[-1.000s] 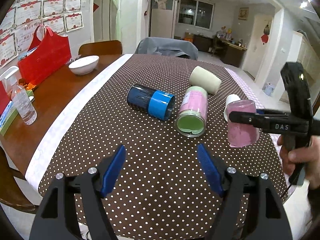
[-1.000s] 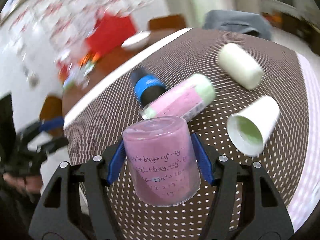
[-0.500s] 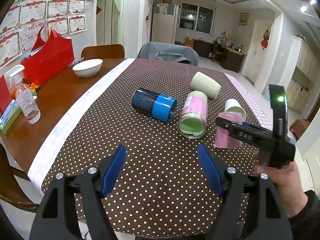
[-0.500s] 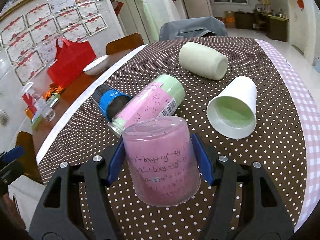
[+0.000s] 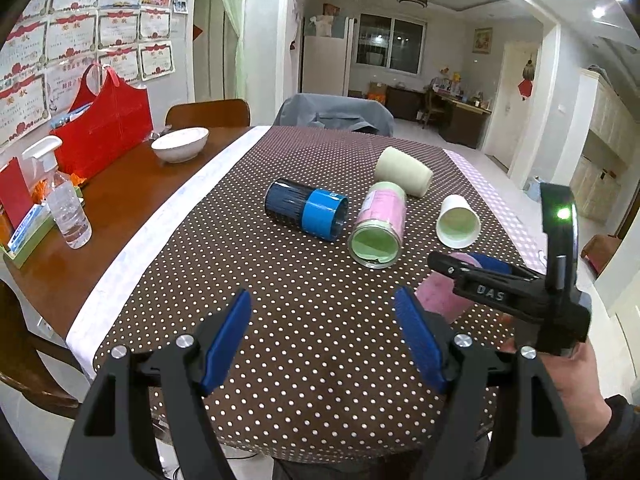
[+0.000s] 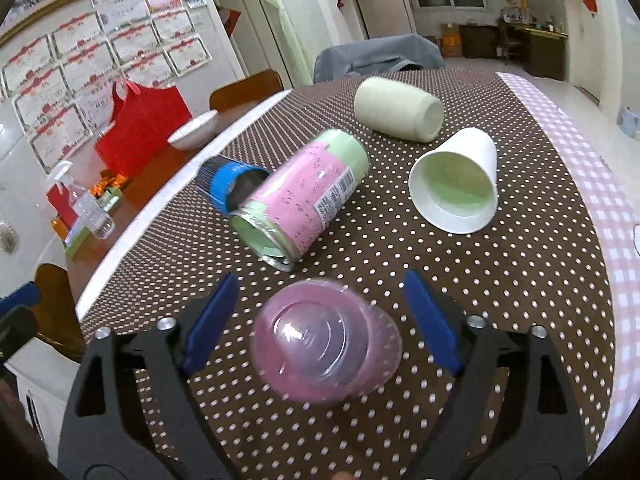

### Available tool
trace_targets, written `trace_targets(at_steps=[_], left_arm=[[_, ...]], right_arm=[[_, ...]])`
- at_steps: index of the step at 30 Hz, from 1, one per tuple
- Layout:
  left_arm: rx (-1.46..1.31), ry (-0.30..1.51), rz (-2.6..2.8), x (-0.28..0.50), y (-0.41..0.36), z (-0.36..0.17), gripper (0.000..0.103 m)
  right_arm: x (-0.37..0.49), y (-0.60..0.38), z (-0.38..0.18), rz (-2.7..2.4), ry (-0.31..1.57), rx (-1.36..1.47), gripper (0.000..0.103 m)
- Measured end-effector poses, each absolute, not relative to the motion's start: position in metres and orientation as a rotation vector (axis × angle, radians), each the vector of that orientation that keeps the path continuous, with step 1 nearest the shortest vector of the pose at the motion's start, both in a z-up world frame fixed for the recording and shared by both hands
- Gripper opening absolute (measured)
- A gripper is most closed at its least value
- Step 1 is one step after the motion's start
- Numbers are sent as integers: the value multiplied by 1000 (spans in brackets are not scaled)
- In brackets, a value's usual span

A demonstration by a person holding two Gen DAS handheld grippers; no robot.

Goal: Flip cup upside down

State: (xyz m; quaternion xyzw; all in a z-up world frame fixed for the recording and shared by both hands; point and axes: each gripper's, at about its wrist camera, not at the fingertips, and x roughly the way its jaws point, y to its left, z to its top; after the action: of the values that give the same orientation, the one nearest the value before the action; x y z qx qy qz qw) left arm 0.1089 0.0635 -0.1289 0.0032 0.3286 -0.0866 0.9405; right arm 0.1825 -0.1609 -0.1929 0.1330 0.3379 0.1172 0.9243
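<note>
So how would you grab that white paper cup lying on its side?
Grip the white cup across its side wall near the middle, fingers on either side. It lies with its wide mouth toward the cameras and its narrow base pointing away, so come from above on the right. Squeeze gently; thin paper probably dents.

Near cloth [image 5: 304, 320] open — beyond, green-pink can [image 6: 304, 196] and white cup [image 6: 460, 184] crowd.
</note>
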Motion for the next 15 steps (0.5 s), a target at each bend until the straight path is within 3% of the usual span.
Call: trace_targets(at_steps=[8, 11, 15], left_arm=[[39, 598, -171, 81, 50, -110, 73], [51, 565, -161, 71, 43, -99, 80], [62, 520, -153, 57, 36, -86, 81]], right_arm=[[137, -170, -162, 199, 639, 321, 97], [120, -180, -147, 185, 602, 359, 97], [96, -193, -128, 166, 553, 401, 97]])
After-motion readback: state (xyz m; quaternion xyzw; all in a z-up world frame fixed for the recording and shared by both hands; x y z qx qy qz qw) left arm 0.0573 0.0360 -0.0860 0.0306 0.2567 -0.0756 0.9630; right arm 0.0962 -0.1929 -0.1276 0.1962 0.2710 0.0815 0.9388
